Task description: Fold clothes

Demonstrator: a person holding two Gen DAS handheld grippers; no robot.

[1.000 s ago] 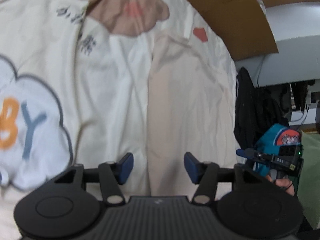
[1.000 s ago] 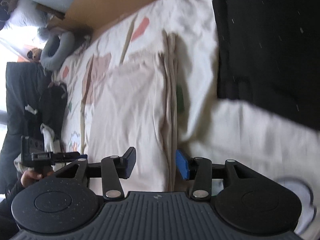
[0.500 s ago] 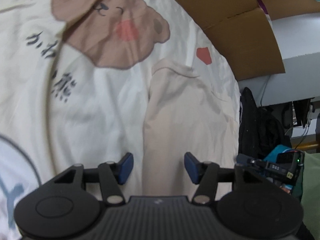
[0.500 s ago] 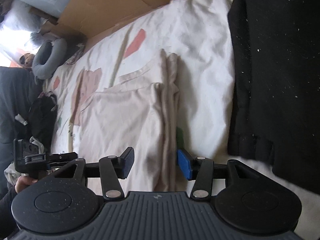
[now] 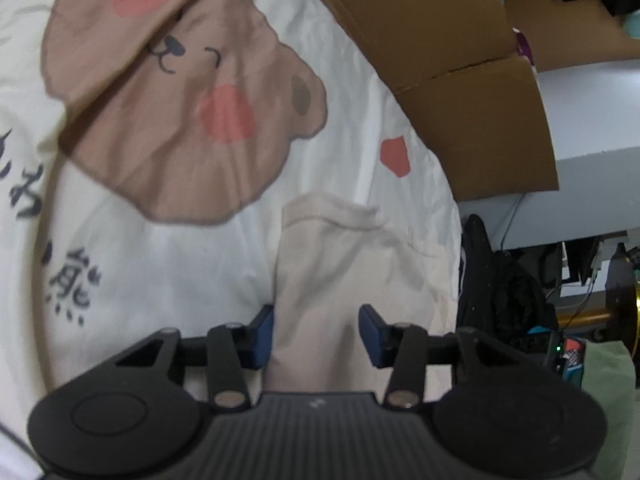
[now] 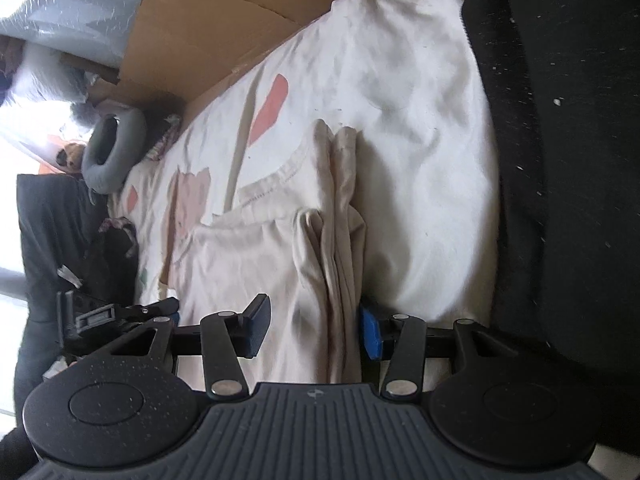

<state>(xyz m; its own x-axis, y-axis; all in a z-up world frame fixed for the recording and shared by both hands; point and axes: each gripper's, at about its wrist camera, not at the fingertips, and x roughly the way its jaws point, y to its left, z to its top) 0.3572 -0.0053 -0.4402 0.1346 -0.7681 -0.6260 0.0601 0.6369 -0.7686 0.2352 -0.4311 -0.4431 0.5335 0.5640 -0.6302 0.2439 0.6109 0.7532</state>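
Cream T-shirt (image 5: 352,272), partly folded lengthwise, lying flat on a bed covered by a white bear-print sheet (image 5: 208,264); a cardboard box (image 5: 452,80) stands along the far edge of the bed and a black garment (image 6: 568,160) lies beside the shirt in the right wrist view. Left claw (image 5: 316,334): jaws closing, the shirt's near edge lying between the blue pads (image 5: 262,334), which do not yet press on it. Right claw (image 6: 314,330): jaws apart, straddling the stacked folded edge of the shirt (image 6: 332,248), pads not visibly pressing the cloth. Both claws point downward at the hem end, the neckline (image 6: 276,178) being at the far end. Handling, as judged: the fabric is light, soft and limp, offers no stiffness, and tends to sag or shed its earlier folds when lifted; thin layers can slip from the pads. A suitable hold is probably at the two near corners, pinching all stacked layers together at the folded edge, so the hem end can be carried toward the neckline in one even fold.
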